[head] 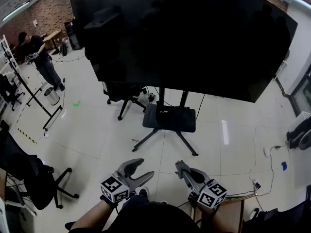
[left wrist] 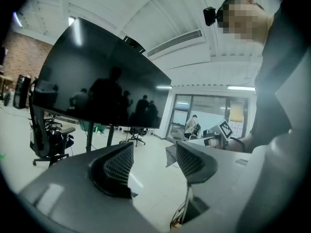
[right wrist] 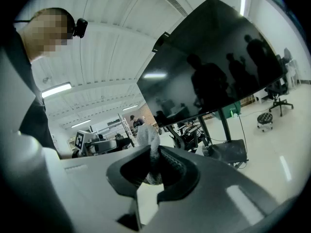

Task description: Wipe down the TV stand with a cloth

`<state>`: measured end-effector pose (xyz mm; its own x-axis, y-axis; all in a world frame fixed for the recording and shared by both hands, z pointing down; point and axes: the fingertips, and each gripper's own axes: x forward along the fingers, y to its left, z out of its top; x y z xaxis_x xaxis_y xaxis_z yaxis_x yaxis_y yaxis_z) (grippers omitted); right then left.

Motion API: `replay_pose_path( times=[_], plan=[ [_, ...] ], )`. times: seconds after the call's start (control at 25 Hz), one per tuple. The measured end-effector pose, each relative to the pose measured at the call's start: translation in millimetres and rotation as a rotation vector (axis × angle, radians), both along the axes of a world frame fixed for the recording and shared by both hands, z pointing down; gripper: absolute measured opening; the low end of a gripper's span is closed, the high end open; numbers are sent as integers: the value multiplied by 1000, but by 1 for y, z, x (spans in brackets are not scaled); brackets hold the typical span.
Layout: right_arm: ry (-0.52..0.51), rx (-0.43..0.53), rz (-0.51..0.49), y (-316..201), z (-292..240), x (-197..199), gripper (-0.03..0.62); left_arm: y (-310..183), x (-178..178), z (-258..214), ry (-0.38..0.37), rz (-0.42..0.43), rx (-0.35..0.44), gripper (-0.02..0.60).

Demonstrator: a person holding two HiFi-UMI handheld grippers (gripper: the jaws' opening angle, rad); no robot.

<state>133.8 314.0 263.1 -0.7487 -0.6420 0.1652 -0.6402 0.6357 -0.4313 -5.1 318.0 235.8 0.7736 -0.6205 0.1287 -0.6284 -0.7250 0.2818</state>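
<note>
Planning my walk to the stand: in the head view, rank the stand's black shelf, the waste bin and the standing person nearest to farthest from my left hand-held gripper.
1. The black shelf, just ahead of the left hand-held gripper.
2. The waste bin, far left.
3. The person, beyond it.

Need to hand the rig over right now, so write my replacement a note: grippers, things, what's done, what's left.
Left gripper: open, empty.
Right gripper: shut on a pale cloth.
TV stand: ahead on the floor under the dark screen, apart from both grippers.
Done: cloth is in hand.
Left: bring the cloth to the stand and wipe it down; no wiping contact yet.
</note>
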Motion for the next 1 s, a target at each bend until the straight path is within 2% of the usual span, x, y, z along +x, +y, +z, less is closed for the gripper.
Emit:
replay_pose_path(
  times=[0.24,0.64,1.0],
  plan=[
    [20,5,21,-36,-5,-36,34,-37,-39,1,15,23,14,302],
    [49,24,144,-120,-5,-76,34,-102,-94,8,11,94,1,299],
    [137,7,161,-209,39,-93,35,-180,-107,28,6,67,-13,296]
  ],
)
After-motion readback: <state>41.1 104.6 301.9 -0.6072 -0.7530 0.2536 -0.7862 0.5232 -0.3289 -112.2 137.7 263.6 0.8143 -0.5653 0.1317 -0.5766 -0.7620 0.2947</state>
